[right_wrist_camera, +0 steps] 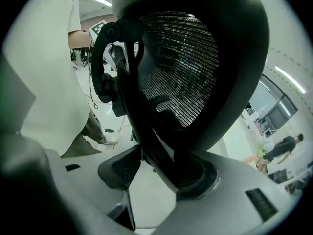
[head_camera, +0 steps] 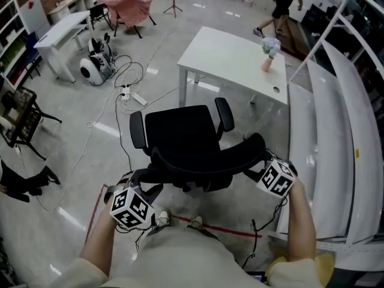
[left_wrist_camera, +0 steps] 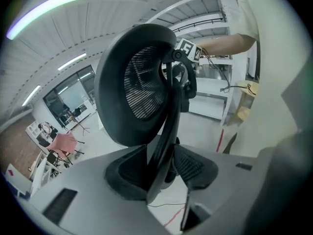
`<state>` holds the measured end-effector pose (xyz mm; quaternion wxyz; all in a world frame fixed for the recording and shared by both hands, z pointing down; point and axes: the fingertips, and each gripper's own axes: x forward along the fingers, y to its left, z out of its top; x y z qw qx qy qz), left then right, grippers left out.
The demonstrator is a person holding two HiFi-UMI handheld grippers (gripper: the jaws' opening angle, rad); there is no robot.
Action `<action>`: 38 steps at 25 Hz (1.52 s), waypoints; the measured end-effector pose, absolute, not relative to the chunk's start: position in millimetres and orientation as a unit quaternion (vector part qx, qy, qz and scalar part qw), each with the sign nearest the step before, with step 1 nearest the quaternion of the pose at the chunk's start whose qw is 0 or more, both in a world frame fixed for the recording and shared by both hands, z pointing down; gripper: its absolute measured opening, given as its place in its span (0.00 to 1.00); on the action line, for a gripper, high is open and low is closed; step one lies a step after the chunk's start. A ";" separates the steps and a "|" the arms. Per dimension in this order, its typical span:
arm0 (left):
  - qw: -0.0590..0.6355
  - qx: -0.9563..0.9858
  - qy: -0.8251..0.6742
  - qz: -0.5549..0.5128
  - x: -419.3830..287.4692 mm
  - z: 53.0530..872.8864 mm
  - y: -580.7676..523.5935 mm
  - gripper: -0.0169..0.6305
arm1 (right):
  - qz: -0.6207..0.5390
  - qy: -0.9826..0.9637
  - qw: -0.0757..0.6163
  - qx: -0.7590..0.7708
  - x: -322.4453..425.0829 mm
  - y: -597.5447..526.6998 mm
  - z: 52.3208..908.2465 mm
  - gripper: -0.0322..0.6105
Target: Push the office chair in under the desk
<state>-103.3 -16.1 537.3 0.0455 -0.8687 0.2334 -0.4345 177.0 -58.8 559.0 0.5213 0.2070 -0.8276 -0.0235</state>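
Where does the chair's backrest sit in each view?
Head view: backrest, a dark arc at lower centre.
Left gripper view: upper centre, mesh facing the camera.
Right gripper view: centre to upper right.
Shared landmark: the person's pale clothing, near it in every view.

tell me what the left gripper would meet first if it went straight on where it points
The black mesh office-chair backrest: its rim frame stands between the left gripper's jaws, so it would likely meet that at once.
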 end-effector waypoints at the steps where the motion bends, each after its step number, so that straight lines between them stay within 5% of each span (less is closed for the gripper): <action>1: 0.046 -0.869 0.233 -0.435 -107.7 537.1 -18.0 0.30 | -0.020 -0.827 0.521 0.211 173.3 -57.0 558.9 0.39; 38: 0.106 -0.891 0.131 -0.421 -154.9 536.3 -84.5 0.39 | 0.043 -0.792 0.490 0.361 117.4 -1.1 555.1 0.37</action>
